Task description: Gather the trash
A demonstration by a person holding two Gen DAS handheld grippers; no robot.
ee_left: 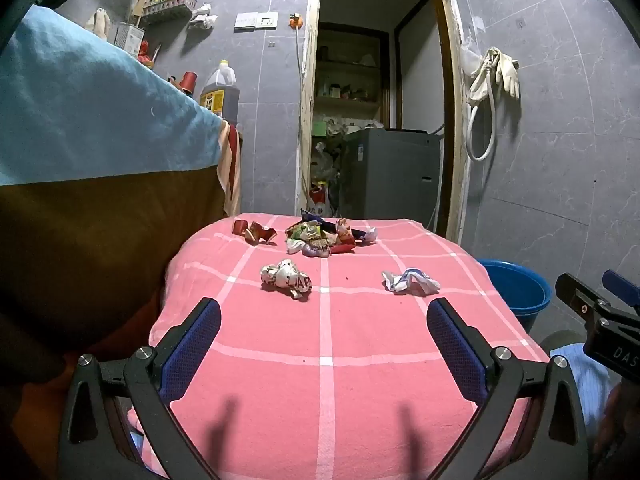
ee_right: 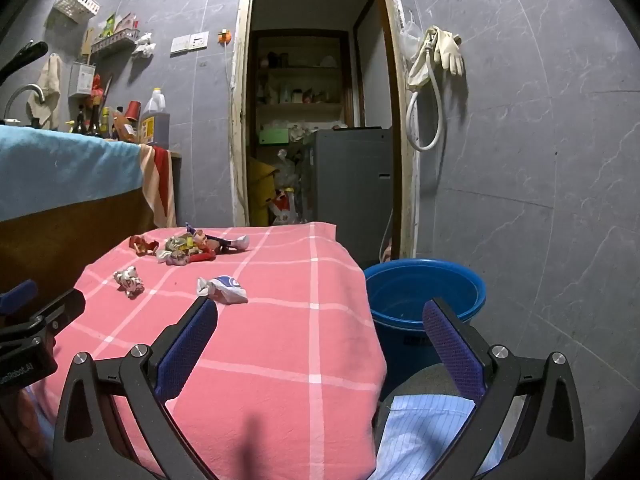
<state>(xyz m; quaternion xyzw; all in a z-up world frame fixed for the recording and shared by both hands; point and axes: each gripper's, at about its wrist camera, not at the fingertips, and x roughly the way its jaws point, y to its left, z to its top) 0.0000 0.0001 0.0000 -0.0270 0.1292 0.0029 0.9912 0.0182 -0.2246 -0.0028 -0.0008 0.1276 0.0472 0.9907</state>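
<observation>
Crumpled trash lies on a pink checked table (ee_left: 360, 360). A white printed paper ball (ee_left: 286, 278) and a blue-white wrapper (ee_left: 410, 281) lie nearest, with a pile of wrappers (ee_left: 324, 236) and red scraps (ee_left: 254, 232) at the far edge. My left gripper (ee_left: 324, 320) is open and empty above the near table. My right gripper (ee_right: 320, 320) is open and empty over the table's right edge, near the blue-white wrapper (ee_right: 224, 289). A blue bucket (ee_right: 424, 292) stands on the floor right of the table (ee_right: 280, 360); it also shows in the left wrist view (ee_left: 516, 288).
A counter draped in blue and brown cloth (ee_left: 100, 160) stands at left, with bottles on it. An open doorway (ee_left: 372, 120) with a grey appliance (ee_left: 392, 172) is behind the table. Grey tiled walls surround the space. My light blue trouser leg (ee_right: 424, 432) is at the near right.
</observation>
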